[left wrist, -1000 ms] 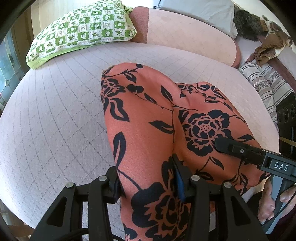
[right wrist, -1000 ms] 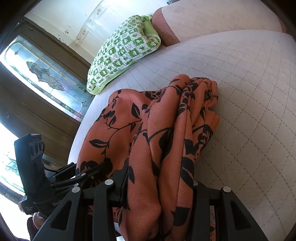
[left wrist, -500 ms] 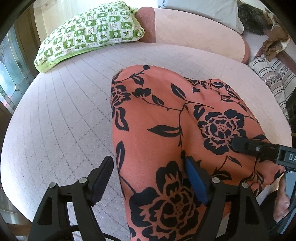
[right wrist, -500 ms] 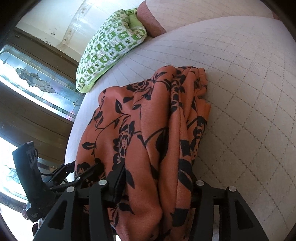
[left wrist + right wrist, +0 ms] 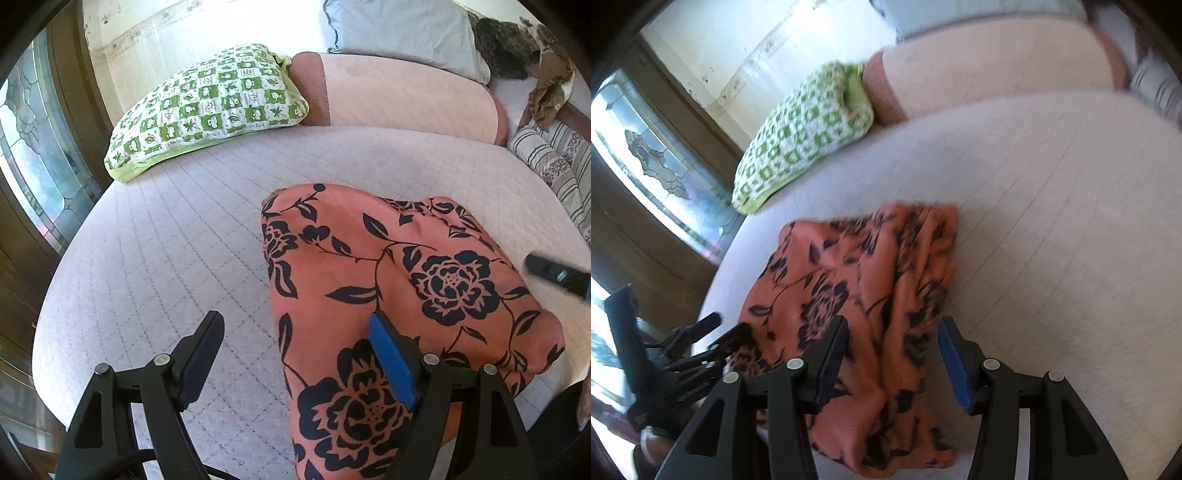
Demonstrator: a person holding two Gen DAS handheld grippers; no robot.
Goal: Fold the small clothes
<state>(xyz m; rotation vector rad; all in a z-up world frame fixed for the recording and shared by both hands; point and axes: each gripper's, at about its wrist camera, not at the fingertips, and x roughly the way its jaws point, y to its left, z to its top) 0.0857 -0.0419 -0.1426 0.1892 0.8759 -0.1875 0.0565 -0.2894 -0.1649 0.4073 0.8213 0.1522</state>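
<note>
From the left wrist camera, my left gripper has its fingers spread wide and holds nothing; its right finger hangs over the near left part of the cloth, its left finger over bare bed. The cloth, orange with black flowers, lies in a folded bundle on the near right of the bed, well apart from the green pillow at the far left. From the right wrist camera, which is blurred, my right gripper is also spread wide and empty, poised above the cloth's near edge, where loose bunched folds run along its right side. I judge one fold is laid and released; next I must take hold of an edge and square up that rumpled side.
</note>
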